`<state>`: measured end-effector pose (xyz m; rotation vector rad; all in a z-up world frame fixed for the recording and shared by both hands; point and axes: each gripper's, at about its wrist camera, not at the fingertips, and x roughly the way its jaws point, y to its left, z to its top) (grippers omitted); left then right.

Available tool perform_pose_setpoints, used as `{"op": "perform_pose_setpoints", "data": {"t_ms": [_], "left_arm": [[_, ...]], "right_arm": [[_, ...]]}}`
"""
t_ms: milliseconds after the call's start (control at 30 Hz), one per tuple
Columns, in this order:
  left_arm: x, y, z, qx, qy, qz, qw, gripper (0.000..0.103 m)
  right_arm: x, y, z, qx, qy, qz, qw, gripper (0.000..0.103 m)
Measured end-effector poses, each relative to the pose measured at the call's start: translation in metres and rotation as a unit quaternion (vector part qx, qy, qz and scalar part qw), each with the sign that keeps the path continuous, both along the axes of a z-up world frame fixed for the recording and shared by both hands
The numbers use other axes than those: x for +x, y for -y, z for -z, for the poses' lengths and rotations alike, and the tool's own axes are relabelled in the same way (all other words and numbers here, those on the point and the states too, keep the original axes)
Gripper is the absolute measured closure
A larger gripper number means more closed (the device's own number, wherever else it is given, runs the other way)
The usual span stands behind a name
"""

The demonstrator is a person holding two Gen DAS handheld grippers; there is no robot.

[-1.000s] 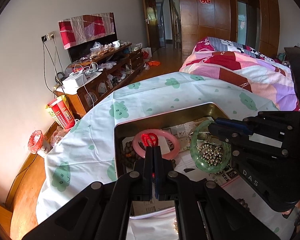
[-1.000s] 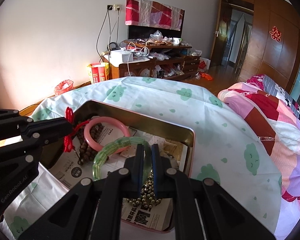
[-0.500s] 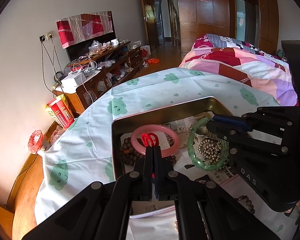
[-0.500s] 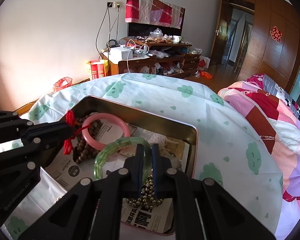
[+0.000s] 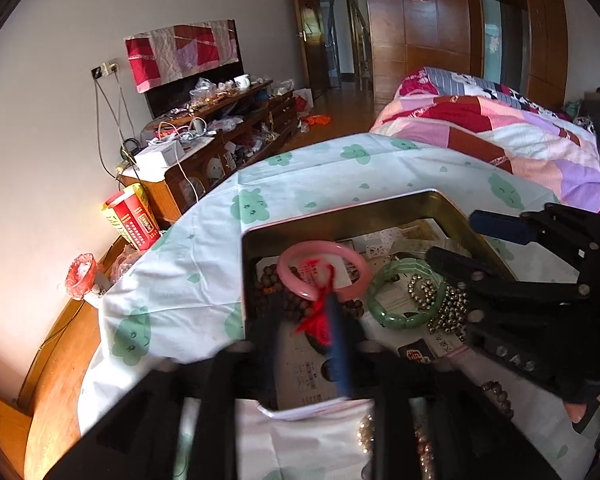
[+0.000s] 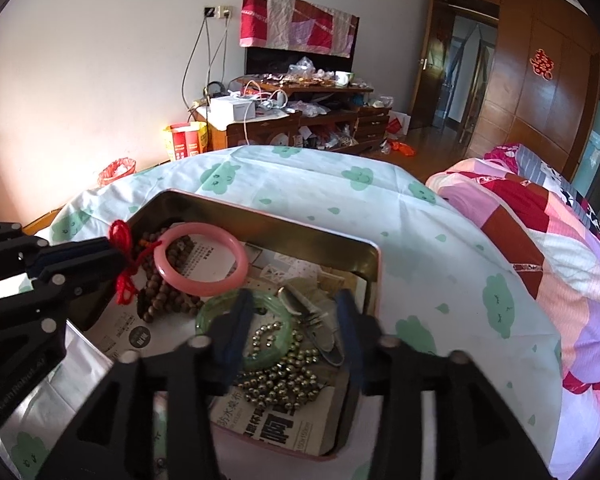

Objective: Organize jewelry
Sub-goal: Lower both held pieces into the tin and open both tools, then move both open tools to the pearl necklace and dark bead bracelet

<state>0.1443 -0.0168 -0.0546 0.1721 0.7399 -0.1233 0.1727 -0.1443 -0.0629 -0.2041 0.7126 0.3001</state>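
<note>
A metal tin (image 5: 340, 216) (image 6: 268, 216) lined with newspaper sits on the cloud-print cloth. In it lie a pink bangle (image 5: 324, 270) (image 6: 202, 260) with a red tassel (image 5: 320, 312) (image 6: 122, 264), brown wooden beads (image 6: 168, 296), a green jade bracelet (image 5: 404, 296) (image 6: 244, 324) and a metal bead chain (image 5: 448, 304) (image 6: 284, 368). My left gripper (image 5: 304, 332) is open over the tin's near side, the tassel lying against one finger. My right gripper (image 6: 292, 320) is open above the green bracelet and chain.
More bead bracelets (image 5: 496, 396) lie on the cloth outside the tin. A quilted bed (image 6: 540, 220) is at the right. A cluttered wooden TV cabinet (image 6: 300, 120) stands against the far wall, with a red box (image 5: 132, 220) and a small bin (image 5: 80, 276) on the floor.
Both grippers have opened. The left let go of the red tassel and pink bangle; the right let go of the green bracelet and bead chain, which now lie in the tin.
</note>
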Motion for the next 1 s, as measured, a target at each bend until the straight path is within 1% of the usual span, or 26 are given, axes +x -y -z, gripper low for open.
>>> {"op": "perform_pose_setpoints", "data": {"t_ms": [33,67,167,267,433,567,700,767,867,1000], "left_arm": [[-0.004,-0.002,-0.002,-0.001,0.008,-0.005,1.0,0.041],[-0.01,-0.006,-0.004,-0.006,0.02,-0.005,0.9998,0.037],[-0.02,-0.012,-0.005,-0.01,0.018,-0.006,0.9998,0.037],[-0.033,-0.02,-0.002,-0.01,0.014,-0.021,0.9996,0.037],[-0.056,-0.032,0.012,-0.018,-0.004,-0.045,0.9988,0.037],[-0.072,-0.032,0.025,-0.019,-0.02,-0.05,0.9984,0.037],[-0.076,-0.03,0.036,-0.019,-0.034,-0.05,0.998,0.037],[-0.077,-0.029,0.037,-0.021,-0.036,-0.048,0.998,0.037],[-0.077,-0.028,0.038,-0.024,-0.034,-0.047,0.998,0.037],[-0.074,-0.02,0.041,-0.03,-0.044,-0.039,0.9978,0.037]], "right_arm": [[-0.002,0.001,-0.001,0.002,0.002,0.001,1.0,0.051],[-0.003,0.002,-0.003,0.006,0.002,0.002,1.0,0.051],[-0.012,0.008,-0.007,0.013,0.003,0.006,1.0,0.051],[-0.026,0.014,-0.012,0.02,0.008,0.009,1.0,0.051],[-0.057,0.025,-0.016,0.034,0.015,0.013,0.999,0.051],[-0.077,0.029,-0.004,0.033,0.005,0.012,0.999,0.049],[-0.09,0.028,0.017,0.03,-0.027,0.009,0.999,0.049],[-0.093,0.029,0.023,0.03,-0.034,0.008,0.999,0.049],[-0.091,0.028,0.028,0.03,-0.041,0.006,0.999,0.049],[-0.092,0.026,0.028,0.027,-0.045,0.001,0.999,0.049]]}}
